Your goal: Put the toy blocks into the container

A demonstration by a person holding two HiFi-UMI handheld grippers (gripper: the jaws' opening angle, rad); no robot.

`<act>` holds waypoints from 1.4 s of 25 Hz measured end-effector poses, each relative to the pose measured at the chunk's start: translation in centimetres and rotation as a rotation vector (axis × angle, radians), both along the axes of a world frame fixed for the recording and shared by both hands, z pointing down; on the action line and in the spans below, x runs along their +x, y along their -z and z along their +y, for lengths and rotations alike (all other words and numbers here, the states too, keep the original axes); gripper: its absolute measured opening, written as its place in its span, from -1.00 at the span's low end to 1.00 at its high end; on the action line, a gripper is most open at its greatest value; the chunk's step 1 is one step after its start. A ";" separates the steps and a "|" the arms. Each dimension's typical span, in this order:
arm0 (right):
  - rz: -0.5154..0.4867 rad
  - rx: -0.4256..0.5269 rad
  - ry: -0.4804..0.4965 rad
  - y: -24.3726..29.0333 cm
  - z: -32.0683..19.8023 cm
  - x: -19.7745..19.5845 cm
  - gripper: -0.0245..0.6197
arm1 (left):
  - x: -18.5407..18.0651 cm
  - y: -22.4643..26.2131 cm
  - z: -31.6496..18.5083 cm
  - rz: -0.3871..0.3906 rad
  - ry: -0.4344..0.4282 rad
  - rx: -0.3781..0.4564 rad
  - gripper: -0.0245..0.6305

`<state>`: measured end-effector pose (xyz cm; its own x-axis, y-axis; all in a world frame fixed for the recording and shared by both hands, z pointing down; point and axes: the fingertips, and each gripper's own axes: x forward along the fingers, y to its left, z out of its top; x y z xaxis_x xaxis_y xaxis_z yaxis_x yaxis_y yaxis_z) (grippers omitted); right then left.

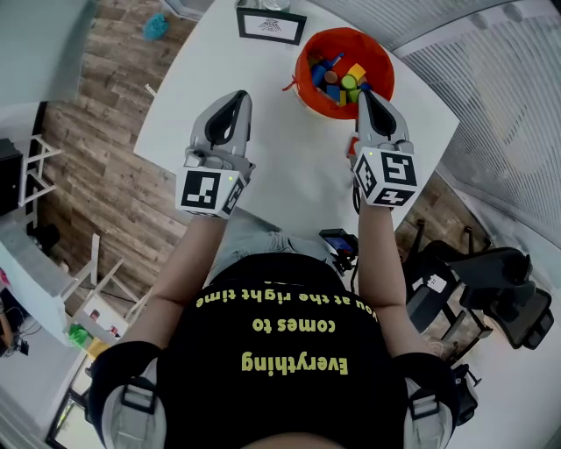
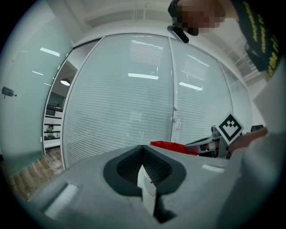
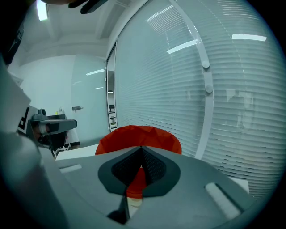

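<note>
Head view: a white table (image 1: 263, 114) carries a red container (image 1: 301, 61) at its far right, with the toy blocks (image 1: 340, 77) heaped inside in several colours. I see no block outside it. The right gripper (image 1: 366, 95) has its jaws together and empty. Its tips are at the container's near rim and its length points straight in. The left gripper (image 1: 238, 95), also closed, lies well to the left of the container, so the right hand is nearer. Yellow print on the person's black shirt reads "Everything comes to … at the right time", with one word partly hidden. A framed card (image 1: 270, 24) at the far edge is too small to read.

Left gripper view: the jaws meet with nothing between them. The red container lies beyond, to the right.

Right gripper view: the jaws are together and hold nothing. The container is dead ahead, just past the tips.
</note>
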<state>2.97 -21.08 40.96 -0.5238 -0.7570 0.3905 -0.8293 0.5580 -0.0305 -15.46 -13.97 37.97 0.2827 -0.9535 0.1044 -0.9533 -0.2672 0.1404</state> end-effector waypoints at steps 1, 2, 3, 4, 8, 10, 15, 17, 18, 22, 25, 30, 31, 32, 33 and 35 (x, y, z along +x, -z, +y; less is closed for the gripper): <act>0.001 0.000 0.000 0.0 0.0 0.0 -0.90 | 0.1 -0.1 -0.1 -0.005 -0.005 -0.002 -0.93; 0.001 -0.001 0.000 -0.1 0.0 0.0 -0.90 | 0.2 -0.1 -0.1 -0.011 -0.010 -0.003 -0.93; 0.000 -0.001 0.000 -0.1 0.0 0.0 -0.90 | 0.3 -0.1 -0.1 -0.014 -0.013 -0.001 -0.93; -0.002 -0.002 0.001 -0.1 0.0 0.0 -0.90 | 0.4 0.0 -0.2 -0.014 -0.015 0.002 -0.93; -0.001 -0.005 0.004 -0.2 0.0 0.0 -0.90 | 0.6 0.2 -0.3 0.000 -0.011 0.011 -0.93; 0.005 -0.014 0.012 -0.3 0.0 -0.1 -0.90 | 0.6 0.2 -0.4 0.001 -0.012 0.011 -0.93; -0.005 -0.023 0.031 0.1 0.1 -0.2 -0.90 | 0.6 0.7 -0.4 -0.008 -0.017 0.020 -0.93; -0.010 -0.016 0.030 0.5 0.3 -0.1 -0.90 | 0.6 1.0 -0.4 -0.011 -0.019 0.024 -0.93; -0.013 -0.013 0.029 0.7 0.3 0.0 -0.90 | 0.6 1.1 -0.4 -0.011 -0.020 0.026 -0.93; -0.026 0.006 0.007 2.1 0.6 0.8 -0.90 | 1.1 1.7 -0.5 -0.015 -0.037 0.038 -0.93; -0.034 0.017 -0.019 3.0 0.9 1.9 -0.90 | 1.9 2.3 -0.8 -0.015 -0.057 0.052 -0.93; -0.040 0.035 -0.075 4.1 1.7 4.2 -0.90 | 3.6 3.3 -1.1 -0.014 -0.109 0.073 -0.93; -0.042 0.035 -0.088 4.2 1.9 4.7 -0.90 | 4.0 3.4 -1.1 -0.013 -0.121 0.076 -0.93; -0.043 0.033 -0.102 4.2 2.1 5.2 -0.90 | 4.4 3.5 -1.2 -0.012 -0.132 0.078 -0.93; -0.045 0.029 -0.116 4.1 2.3 5.8 -0.90 | 4.8 3.5 -1.2 -0.011 -0.144 0.079 -0.93; -0.049 0.020 -0.145 4.0 2.8 6.8 -0.90 | 5.6 3.6 -1.3 -0.008 -0.169 0.080 -0.93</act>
